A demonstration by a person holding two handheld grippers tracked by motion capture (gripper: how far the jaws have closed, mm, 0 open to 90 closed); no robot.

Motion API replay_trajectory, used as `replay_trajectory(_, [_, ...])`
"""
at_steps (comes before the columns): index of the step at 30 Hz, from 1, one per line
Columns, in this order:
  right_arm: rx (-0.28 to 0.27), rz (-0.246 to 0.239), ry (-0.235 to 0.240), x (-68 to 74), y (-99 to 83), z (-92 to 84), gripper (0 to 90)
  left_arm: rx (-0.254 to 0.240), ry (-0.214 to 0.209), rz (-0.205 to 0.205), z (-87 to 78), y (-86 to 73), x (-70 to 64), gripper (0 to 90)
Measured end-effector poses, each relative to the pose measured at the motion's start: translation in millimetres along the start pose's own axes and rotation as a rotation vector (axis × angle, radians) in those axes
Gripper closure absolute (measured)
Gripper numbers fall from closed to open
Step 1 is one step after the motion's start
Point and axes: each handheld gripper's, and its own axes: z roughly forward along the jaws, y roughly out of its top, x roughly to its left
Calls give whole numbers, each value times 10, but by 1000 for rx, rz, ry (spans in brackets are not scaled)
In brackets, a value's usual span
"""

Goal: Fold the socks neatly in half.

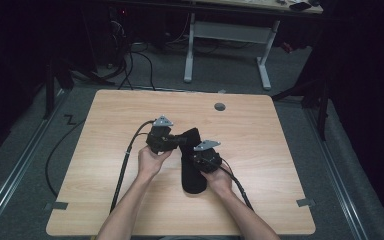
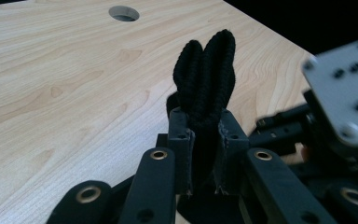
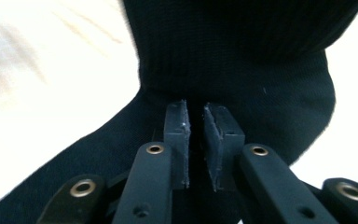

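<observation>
One black sock (image 1: pixel 192 165) is laid mid-table (image 1: pixel 105 150), long axis near-to-far; its far end is clamped by left gripper (image 2: pixel 204 140); right gripper (image 3: pixel 196 135) is nearly closed, its hold unclear.

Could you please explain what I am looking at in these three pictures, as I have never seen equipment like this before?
A person sits at a wooden table and holds a hand-operated gripper in each hand. The high view looks down from above. The other two come from small cameras riding on the grippers, looking along their black jaws. On the table lies a black sock. The left gripper is shut on a bunched fold of the sock, which stands up between its pads. The right gripper points down at the sock with its jaws nearly together; whether it pinches the cloth I cannot tell.
</observation>
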Motion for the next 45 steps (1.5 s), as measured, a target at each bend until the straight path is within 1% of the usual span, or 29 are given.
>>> replay_trajectory(2, [4,-5,-11,-27,31,20,721,-5,6,11,22,-10,-3,793])
replay_trajectory(3, [-1,12,-7,-47,32,0,690,-4,6,17,31,-14,-4,793])
replay_trajectory(4, [-16,21,4,-65,25,-33,679,-4,9,19,48,-19,-10,793])
replay_trajectory(5, [-39,36,16,-70,13,-110,669,-2,10,25,57,-22,-13,794])
replay_trajectory(6, [-67,32,23,-62,-5,-208,658,-4,13,30,58,-20,-23,794])
replay_trajectory(7, [-90,20,40,-50,-41,-335,638,-8,16,34,55,-18,-29,795])
replay_trajectory(8, [-85,13,60,-46,-70,-398,621,-12,18,39,46,-13,-34,795])
replay_trajectory(9, [-61,-9,85,-42,-130,-474,612,-12,18,40,40,-12,-30,796])
replay_trajectory(10, [-56,-17,96,-35,-180,-509,613,-15,17,35,38,-12,-22,796])
replay_trajectory(11, [-36,-21,117,-38,-265,-539,609,-14,15,33,45,-14,-14,797])
replay_trajectory(12, [-20,-18,134,-37,-329,-543,607,-9,15,30,56,-18,-9,797])
replay_trajectory(14, [-11,-37,131,-21,-421,-529,604,5,12,26,80,-31,0,799])
replay_trajectory(15, [-9,-41,148,-2,-462,-500,603,12,15,28,85,-34,-4,800])
replay_trajectory(16, [-6,-46,149,20,-473,-483,601,13,17,31,90,-35,-14,800])
replay_trajectory(17, [-13,-60,131,58,-468,-468,603,15,17,36,86,-34,-19,801])
replay_trajectory(18, [-12,-64,127,73,-455,-454,603,11,15,36,83,-32,-29,801])
replay_trajectory(19, [-11,-57,119,96,-437,-435,604,12,12,43,81,-29,-39,802])
replay_trajectory(20, [-14,-60,104,118,-421,-413,605,15,15,54,82,-25,-58,802])
replay_trajectory(21, [-22,-62,83,146,-406,-387,605,17,14,57,82,-25,-70,801])
replay_trajectory(24, [-33,-46,60,160,-381,-343,608,34,16,89,72,-39,-135,801])
replay_trajectory(26, [-36,-30,48,150,-368,-322,611,39,8,106,53,-94,-184,800])
replay_trajectory(28, [-41,-22,34,149,-355,-302,612,55,6,117,47,-168,-221,799])
replay_trajectory(32, [-40,-18,22,151,-325,-273,613,79,6,138,52,-305,-275,797])
replay_trajectory(36, [-27,-15,25,150,-282,-258,606,87,16,139,82,-378,-300,794])
replay_trajectory(37, [-33,-16,29,155,-283,-275,601,91,18,139,92,-393,-301,794])
replay_trajectory(39, [-68,-12,48,169,-294,-349,595,98,20,139,109,-416,-294,794])
replay_trajectory(41, [-109,-27,73,194,-306,-486,593,102,21,136,130,-435,-283,794])
replay_trajectory(43, [-112,-39,103,214,-331,-572,588,102,22,137,140,-441,-279,794])
replay_trajectory(45, [-103,-50,119,246,-367,-606,588,101,23,138,143,-446,-273,794])
